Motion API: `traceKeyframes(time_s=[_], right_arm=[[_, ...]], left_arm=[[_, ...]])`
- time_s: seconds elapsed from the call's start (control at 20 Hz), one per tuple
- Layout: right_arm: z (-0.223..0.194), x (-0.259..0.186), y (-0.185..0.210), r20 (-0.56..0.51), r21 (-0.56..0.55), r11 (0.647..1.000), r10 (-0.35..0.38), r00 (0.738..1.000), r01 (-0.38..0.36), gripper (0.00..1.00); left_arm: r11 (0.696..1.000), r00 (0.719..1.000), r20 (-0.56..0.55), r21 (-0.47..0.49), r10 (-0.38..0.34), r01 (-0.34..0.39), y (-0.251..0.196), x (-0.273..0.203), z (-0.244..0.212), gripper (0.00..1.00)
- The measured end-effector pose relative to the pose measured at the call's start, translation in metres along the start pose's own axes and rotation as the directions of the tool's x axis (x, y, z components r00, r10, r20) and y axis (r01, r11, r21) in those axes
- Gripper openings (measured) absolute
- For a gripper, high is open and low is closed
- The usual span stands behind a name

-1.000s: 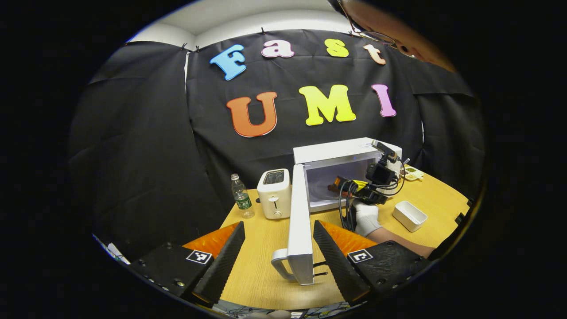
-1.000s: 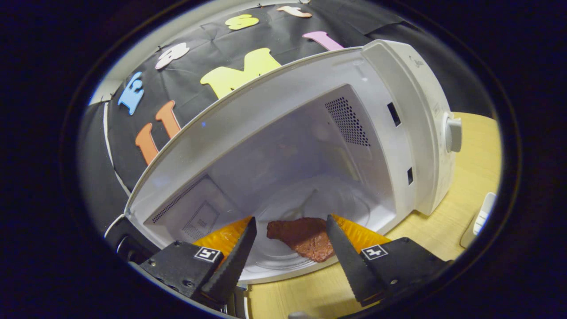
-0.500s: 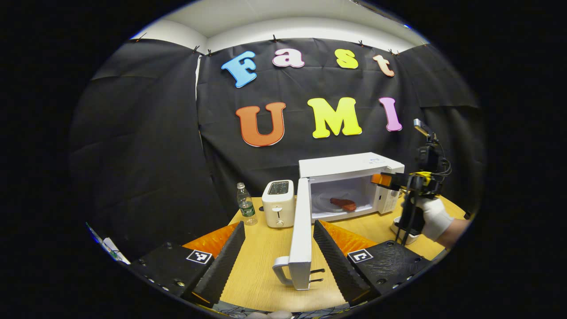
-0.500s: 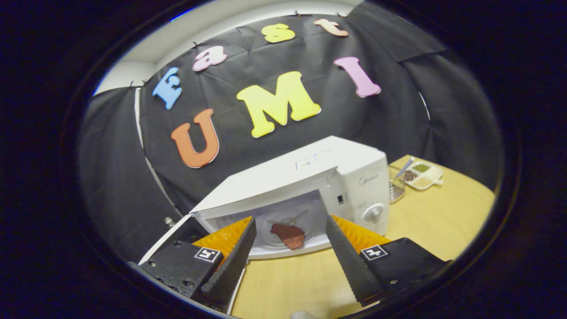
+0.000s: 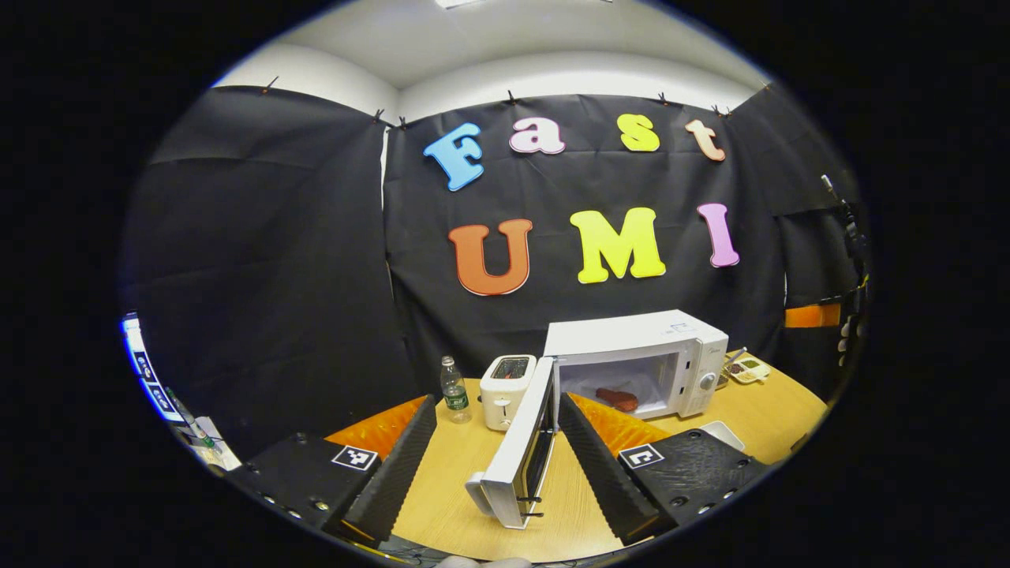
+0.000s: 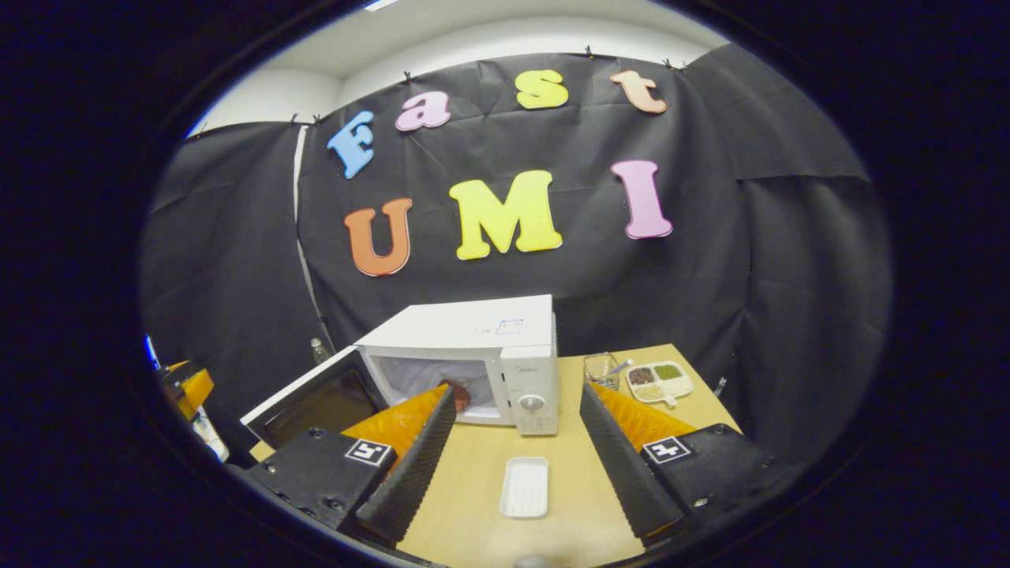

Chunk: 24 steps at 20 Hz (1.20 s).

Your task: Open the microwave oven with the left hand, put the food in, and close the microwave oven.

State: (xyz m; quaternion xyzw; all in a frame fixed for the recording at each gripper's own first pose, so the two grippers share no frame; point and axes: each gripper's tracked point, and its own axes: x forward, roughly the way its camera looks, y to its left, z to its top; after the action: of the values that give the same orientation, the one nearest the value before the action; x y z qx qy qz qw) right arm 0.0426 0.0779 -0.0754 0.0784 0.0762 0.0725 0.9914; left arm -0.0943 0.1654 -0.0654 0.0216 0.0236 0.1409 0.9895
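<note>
We judge the closing step is at hand: the reddish-brown piece of food (image 5: pixel 616 398) lies inside the white box-shaped microwave oven (image 5: pixel 637 361), whose door (image 5: pixel 517 451) stands open between our left gripper (image 5: pixel 495 451) fingers, spread apart. We should push the door's outer face steadily until it latches. Our right gripper (image 6: pixel 513 451) hangs open, above the wooden worktop (image 6: pixel 568 505).

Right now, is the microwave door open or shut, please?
Open: the microwave door swings out from the microwave, and the food shows inside.
</note>
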Motion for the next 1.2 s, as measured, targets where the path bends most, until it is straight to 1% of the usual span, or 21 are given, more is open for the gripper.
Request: traceKeyframes(time_s=[0.05,0.1,0.15,0.2,0.25,0.3,0.35,0.4,0.45,0.55,0.6,0.65,0.7,0.75,0.8,0.85,0.9,0.95,1.0,1.2], right_arm=[[-0.003,-0.011,-0.01,-0.011,-0.005,1.0,-0.002,1.0,0.002,0.9],[-0.005,-0.022,-0.017,-0.019,-0.01,1.0,-0.002,1.0,0.002,1.0],[-0.002,-0.033,-0.024,-0.02,-0.016,1.0,-0.009,1.0,0.008,1.0],[0.0,-0.043,-0.031,-0.019,-0.024,0.999,-0.021,1.0,0.02,1.0],[0.002,-0.051,-0.038,-0.017,-0.026,0.999,-0.038,0.999,0.037,1.0],[0.007,-0.058,-0.043,-0.016,-0.016,0.999,-0.052,0.999,0.051,1.0],[0.007,-0.064,-0.043,-0.019,0.001,0.999,-0.054,0.998,0.054,1.0],[0.005,-0.067,-0.042,-0.032,0.012,0.999,-0.052,0.998,0.052,0.9],[0.001,-0.069,-0.04,-0.049,0.011,0.998,-0.055,0.997,0.055,1.0],[0.001,-0.071,-0.039,-0.053,0.027,0.997,-0.068,0.996,0.069,1.0],[0.003,-0.072,-0.035,-0.051,0.049,0.997,-0.065,0.997,0.067,0.91],[0.004,-0.073,-0.03,-0.046,0.063,0.996,-0.065,0.997,0.068,1.0],[0.005,-0.073,-0.026,-0.047,0.064,0.995,-0.067,0.997,0.07,0.9],[0.005,-0.073,-0.022,-0.045,0.057,0.995,-0.076,0.996,0.079,1.0],[0.007,-0.074,-0.02,-0.041,0.051,0.995,-0.085,0.996,0.087,0.9],[0.009,-0.074,-0.018,-0.041,0.045,0.995,-0.092,0.995,0.094,1.0],[0.01,-0.075,-0.015,-0.039,0.041,0.994,-0.1,0.994,0.102,1.0],[0.013,-0.076,-0.013,-0.036,0.034,0.993,-0.108,0.993,0.11,0.9],[0.014,-0.077,-0.012,-0.04,0.025,0.992,-0.121,0.992,0.122,1.0],[0.015,-0.078,-0.01,-0.053,0.021,0.985,-0.17,0.984,0.171,1.0]], left_arm=[[1.0,1.0,-0.013,-0.002,0.01,-0.01,-0.003,-0.004,-0.003,0.95],[1.0,1.0,-0.018,-0.012,0.008,-0.009,-0.007,-0.011,-0.005,0.88],[1.0,1.0,-0.009,-0.017,0.004,-0.004,-0.01,-0.013,-0.001,0.95],[1.0,1.0,-0.014,-0.015,-0.003,0.003,-0.014,-0.018,-0.001,0.88],[1.0,1.0,-0.019,-0.013,-0.018,0.018,-0.017,-0.017,-0.005,0.77],[0.999,0.998,-0.029,-0.015,-0.05,0.049,-0.024,-0.018,-0.008,0.85],[0.998,0.997,-0.029,-0.014,-0.066,0.066,-0.028,-0.017,-0.009,0.68],[0.998,0.998,-0.027,-0.002,-0.061,0.061,-0.024,-0.014,-0.009,0.51],[0.999,0.998,-0.03,0.016,-0.047,0.048,-0.018,-0.01,-0.013,0.34],[0.997,0.998,-0.035,0.05,-0.048,0.05,-0.011,-0.003,-0.022,0.0],[0.997,0.998,-0.023,0.047,-0.06,0.062,-0.009,0.0,-0.023,0.0],[0.996,0.996,-0.037,0.04,-0.077,0.078,-0.008,0.007,-0.031,0.0],[0.996,0.996,-0.052,0.034,-0.078,0.08,-0.002,0.013,-0.042,0.0],[0.997,0.995,-0.067,0.023,-0.07,0.072,0.011,0.022,-0.051,0.0],[0.998,0.994,-0.098,0.008,-0.054,0.055,0.022,0.029,-0.066,0.0],[0.999,0.99,-0.135,-0.009,-0.038,0.037,0.035,0.035,-0.083,0.0],[0.999,0.989,-0.145,-0.025,-0.03,0.026,0.044,0.04,-0.093,0.0],[0.999,0.987,-0.16,-0.031,-0.029,0.024,0.051,0.047,-0.107,0.0],[0.999,0.983,-0.179,-0.035,-0.029,0.023,0.057,0.052,-0.121,0.0],[0.996,0.973,-0.215,-0.053,-0.083,0.073,0.059,0.074,-0.161,0.0]])
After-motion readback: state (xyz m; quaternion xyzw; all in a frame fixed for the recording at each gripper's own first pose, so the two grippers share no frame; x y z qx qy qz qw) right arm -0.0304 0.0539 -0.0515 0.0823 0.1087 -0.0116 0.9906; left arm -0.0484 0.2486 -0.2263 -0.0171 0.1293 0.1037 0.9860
